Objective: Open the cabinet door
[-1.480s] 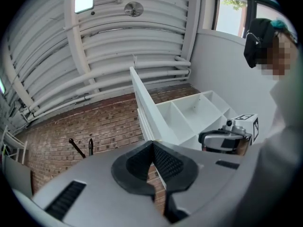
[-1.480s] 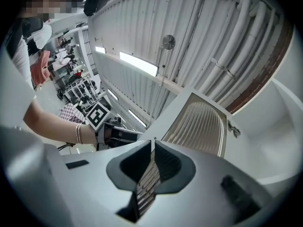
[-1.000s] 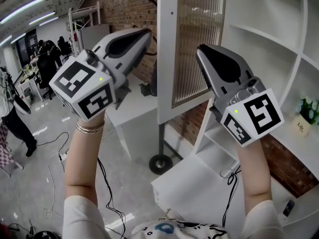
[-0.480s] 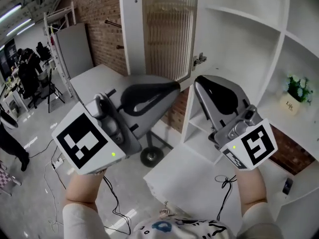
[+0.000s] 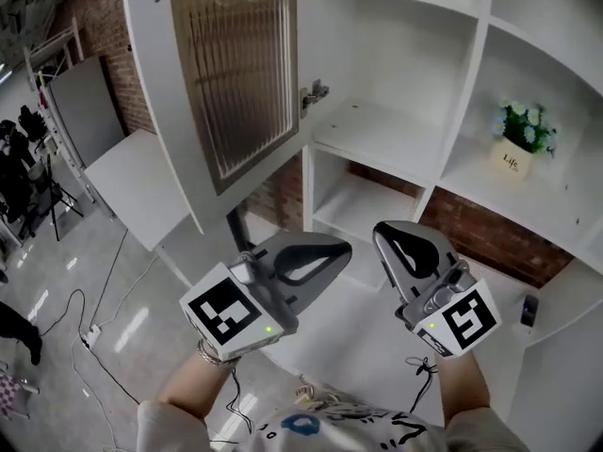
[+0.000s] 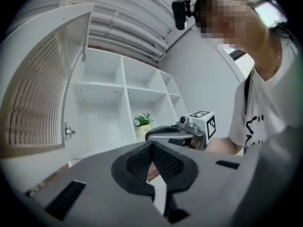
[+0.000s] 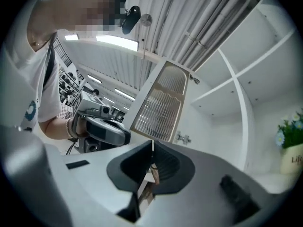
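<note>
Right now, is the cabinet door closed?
No, the cabinet door stands swung wide open, leaving the white shelves uncovered.

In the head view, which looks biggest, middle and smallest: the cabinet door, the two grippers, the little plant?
1. White cabinet door with ribbed glass.
2. Grey left gripper and grey right gripper: alike, and enlarged by nearness to the camera.
3. Small green plant in white pot.

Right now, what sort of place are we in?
Probably a lab or workshop test space, not a home: a white shelving unit stands against a bare brick wall, and loose cables trail over a glossy floor.
</note>
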Tool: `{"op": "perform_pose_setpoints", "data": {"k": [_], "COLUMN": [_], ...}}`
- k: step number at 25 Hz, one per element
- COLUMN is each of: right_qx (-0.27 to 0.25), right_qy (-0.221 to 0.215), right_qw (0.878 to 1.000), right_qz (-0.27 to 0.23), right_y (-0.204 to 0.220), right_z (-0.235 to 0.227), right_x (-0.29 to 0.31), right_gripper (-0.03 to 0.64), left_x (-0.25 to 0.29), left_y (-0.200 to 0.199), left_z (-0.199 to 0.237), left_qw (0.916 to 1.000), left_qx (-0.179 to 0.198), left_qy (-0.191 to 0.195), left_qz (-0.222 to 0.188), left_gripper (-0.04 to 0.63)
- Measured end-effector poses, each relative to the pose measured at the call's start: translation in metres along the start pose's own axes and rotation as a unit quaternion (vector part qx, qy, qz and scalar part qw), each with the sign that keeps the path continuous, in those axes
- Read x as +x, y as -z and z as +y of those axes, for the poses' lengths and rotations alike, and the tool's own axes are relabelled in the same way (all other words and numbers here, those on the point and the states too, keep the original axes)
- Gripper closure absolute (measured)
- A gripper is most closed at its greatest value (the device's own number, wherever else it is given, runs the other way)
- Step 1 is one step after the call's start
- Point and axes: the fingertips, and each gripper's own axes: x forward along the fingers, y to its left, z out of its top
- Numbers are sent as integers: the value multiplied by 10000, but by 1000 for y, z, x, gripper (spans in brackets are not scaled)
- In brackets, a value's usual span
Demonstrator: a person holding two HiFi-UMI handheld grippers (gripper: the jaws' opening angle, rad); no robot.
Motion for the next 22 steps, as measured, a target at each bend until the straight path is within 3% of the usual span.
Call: {"op": "perform_pose_setpoints", "data": {"k": [2,4,10,14,20,22], "right_qx": [155,369,974,1286,1884,1980], "right_qy": [14,8,455,862,1198,1212], "right_qw": [9997,9989,9923,9847,9683,9645], "right_qz": [178,281,610,800,1117,1260], "right_y": [19,36,81,105,143,152], "right_z": [5,11,14,18,40,47], "right_x": [-13,-26,-59,-79,-101,-107], "right_gripper": [588,588,589,589,591,591], "left_x": [9,17,38,50,51,53], "left_y": [16,32,85,102,135,144], "left_z": [-4,-8,-15,-30,-54,-59], "left_qw": [9984,9966,9973,9979,9907,9902], "left_qx": [-490,-720,-717,-616,-1303,-1304], "left_qy": [221,318,122,174,396,462], "left_qz": [-156,-238,84,68,71,197], "left_gripper": [580,580,580,580,580,580]}}
